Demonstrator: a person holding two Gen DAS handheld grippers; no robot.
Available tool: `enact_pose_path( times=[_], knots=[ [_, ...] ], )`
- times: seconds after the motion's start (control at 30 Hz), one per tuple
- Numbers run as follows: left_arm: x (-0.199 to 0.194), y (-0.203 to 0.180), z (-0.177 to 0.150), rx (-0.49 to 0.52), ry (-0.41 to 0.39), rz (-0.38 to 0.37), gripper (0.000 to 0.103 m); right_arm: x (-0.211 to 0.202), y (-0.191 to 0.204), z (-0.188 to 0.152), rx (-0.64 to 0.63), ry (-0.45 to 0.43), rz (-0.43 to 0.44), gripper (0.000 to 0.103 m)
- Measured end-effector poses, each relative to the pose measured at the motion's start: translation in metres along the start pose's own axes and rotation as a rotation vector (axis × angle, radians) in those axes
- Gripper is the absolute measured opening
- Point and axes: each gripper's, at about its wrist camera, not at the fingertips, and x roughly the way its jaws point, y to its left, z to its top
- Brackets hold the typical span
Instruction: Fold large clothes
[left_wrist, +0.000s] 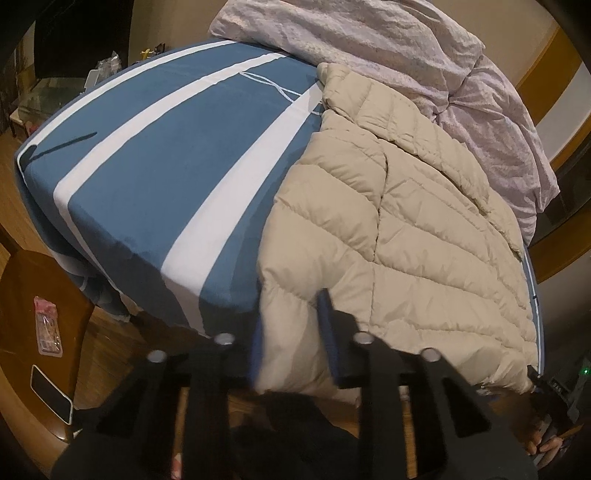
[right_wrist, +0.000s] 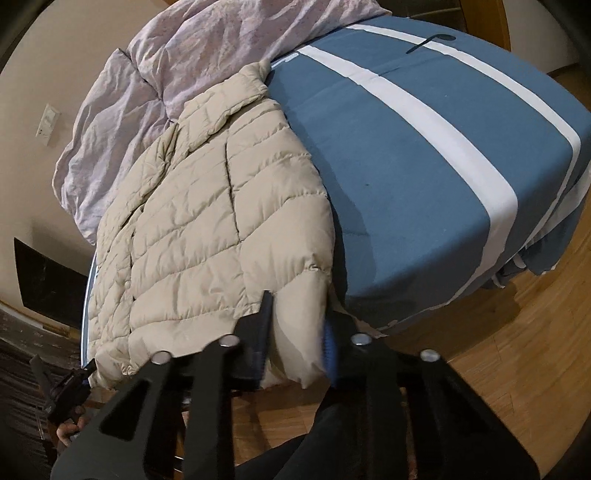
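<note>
Gripping the hem of a beige puffer jacket (left_wrist: 399, 206) at the foot of a bed (left_wrist: 155, 177), the left claw (left_wrist: 291, 332) and right claw (right_wrist: 295, 328) each pinch a lower corner. The jacket lies flat on the bed's blue-and-white sheet, its collar against a crumpled lilac duvet (left_wrist: 406, 48) at the far end.

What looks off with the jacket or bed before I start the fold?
Nothing damaged. The beige puffer jacket lies at one side of the bed, its hem hanging over the mattress edge, its collar against the crumpled lilac duvet. Both the left gripper and right gripper pinch hem corners.
</note>
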Motion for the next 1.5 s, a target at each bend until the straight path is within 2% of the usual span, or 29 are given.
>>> enact_pose_path(
  times=[0.1, 0.2, 0.37, 0.7, 1.03, 1.5],
  knots=[
    [-0.004, 0.001, 0.002, -0.005, -0.015, -0.004, 0.009, -0.004, 0.003, 0.003, 0.002, -0.022, 0.006, 0.011],
    [-0.011, 0.0, 0.009, -0.011, -0.039, -0.005, 0.006, -0.01, 0.006, 0.012, 0.001, -0.052, 0.006, 0.009],
    [-0.023, -0.003, 0.03, -0.024, -0.092, -0.007, 0.004, -0.015, 0.015, 0.031, -0.003, -0.098, 0.017, 0.008],
    [-0.027, -0.026, 0.089, -0.016, -0.17, -0.001, 0.004, -0.009, 0.047, 0.091, -0.03, -0.163, 0.05, 0.008],
    [-0.004, -0.061, 0.164, 0.003, -0.217, 0.018, 0.004, 0.019, 0.073, 0.158, -0.048, -0.193, 0.066, 0.008],
    [0.054, -0.109, 0.269, -0.003, -0.26, 0.054, 0.003, 0.072, 0.099, 0.258, -0.08, -0.203, 0.075, 0.008]
  ],
)
